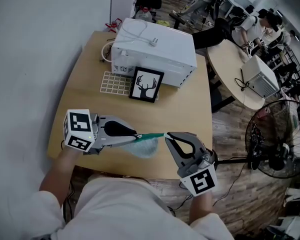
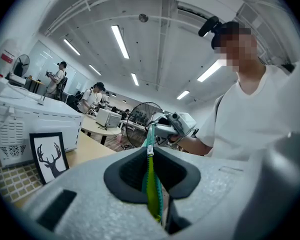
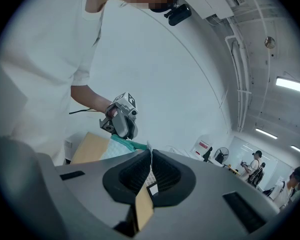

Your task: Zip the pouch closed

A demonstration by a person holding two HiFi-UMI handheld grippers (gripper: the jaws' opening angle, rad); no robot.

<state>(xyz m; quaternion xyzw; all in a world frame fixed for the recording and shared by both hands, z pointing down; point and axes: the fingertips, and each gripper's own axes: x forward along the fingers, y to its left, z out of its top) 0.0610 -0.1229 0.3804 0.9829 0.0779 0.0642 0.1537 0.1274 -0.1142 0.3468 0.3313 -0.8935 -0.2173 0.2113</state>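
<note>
A light wooden table (image 1: 190,114) is carrying a white boxy microwave (image 1: 160,46) at upper centre, with a black-framed deer picture (image 1: 146,85) and a cream grid tray (image 1: 115,83) below it.

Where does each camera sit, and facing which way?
Head view: on the head, facing down at the table; shows both arms, left gripper and right gripper shut on the pouch.
Left gripper view: on the left gripper, looking along the zipper toward the right gripper and the person's shirt.
Right gripper view: on the right gripper, facing the left gripper and arm.
Shared: all three show the pouch.
</note>
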